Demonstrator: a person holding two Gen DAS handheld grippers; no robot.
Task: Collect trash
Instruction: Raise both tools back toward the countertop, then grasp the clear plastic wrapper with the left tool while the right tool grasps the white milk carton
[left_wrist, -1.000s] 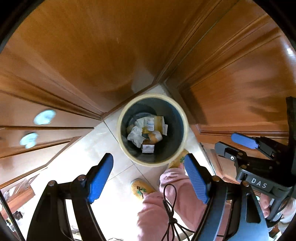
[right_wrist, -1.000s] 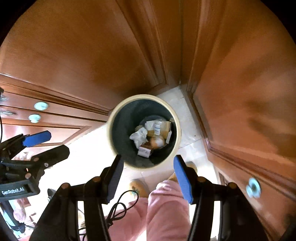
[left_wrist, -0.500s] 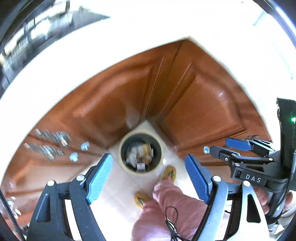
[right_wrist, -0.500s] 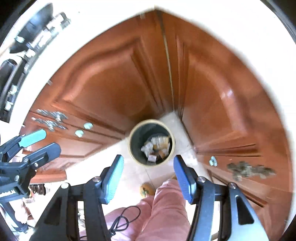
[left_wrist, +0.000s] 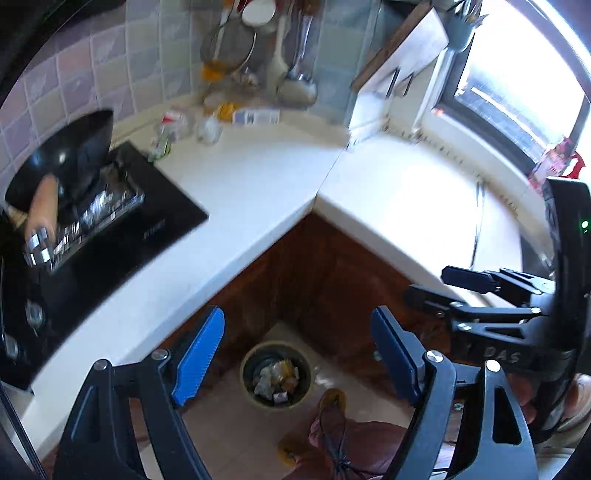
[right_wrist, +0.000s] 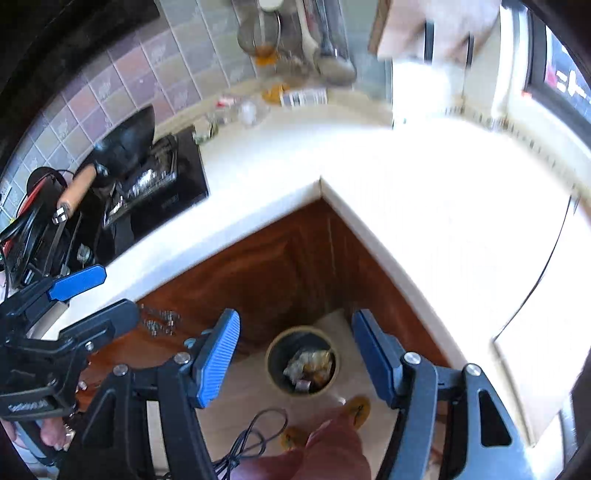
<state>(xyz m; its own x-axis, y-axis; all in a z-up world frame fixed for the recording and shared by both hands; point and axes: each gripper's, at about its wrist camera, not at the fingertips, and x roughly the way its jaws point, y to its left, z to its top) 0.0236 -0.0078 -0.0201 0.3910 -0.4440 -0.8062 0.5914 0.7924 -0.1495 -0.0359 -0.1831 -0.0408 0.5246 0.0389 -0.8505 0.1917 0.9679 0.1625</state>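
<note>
Far below on the floor, a round bin (left_wrist: 244, 369) (right_wrist: 271, 360) in the cabinet corner holds crumpled paper and wrappers. My left gripper (left_wrist: 297, 315) hangs high above it at counter height. Its jaws are opening and nothing is between the blue pads (left_wrist: 199, 354). My right gripper (right_wrist: 295, 317) hovers beside it, jaws also opening and empty. On the white countertop (left_wrist: 258, 177) near the back corner lie a small carton (left_wrist: 256, 116) (right_wrist: 303, 96), a crumpled white scrap (left_wrist: 208, 129) (right_wrist: 247, 110) and a wrapper (left_wrist: 173, 122).
A black cooktop (left_wrist: 147, 221) with a wok (left_wrist: 70, 155) sits to the left. Utensils (left_wrist: 291, 74) hang on the tiled wall. A bright window (left_wrist: 517, 85) is at the right. Brown cabinet doors (right_wrist: 258, 266) flank the bin. The person's trouser legs, slippers (right_wrist: 358, 408) and a cable (right_wrist: 255, 432) are below.
Both grippers have risen from just over the bin to above the counter. The bin has shrunk in view, and the countertop, cooktop and wall have come into sight. Both pairs of jaws stand slightly wider.
</note>
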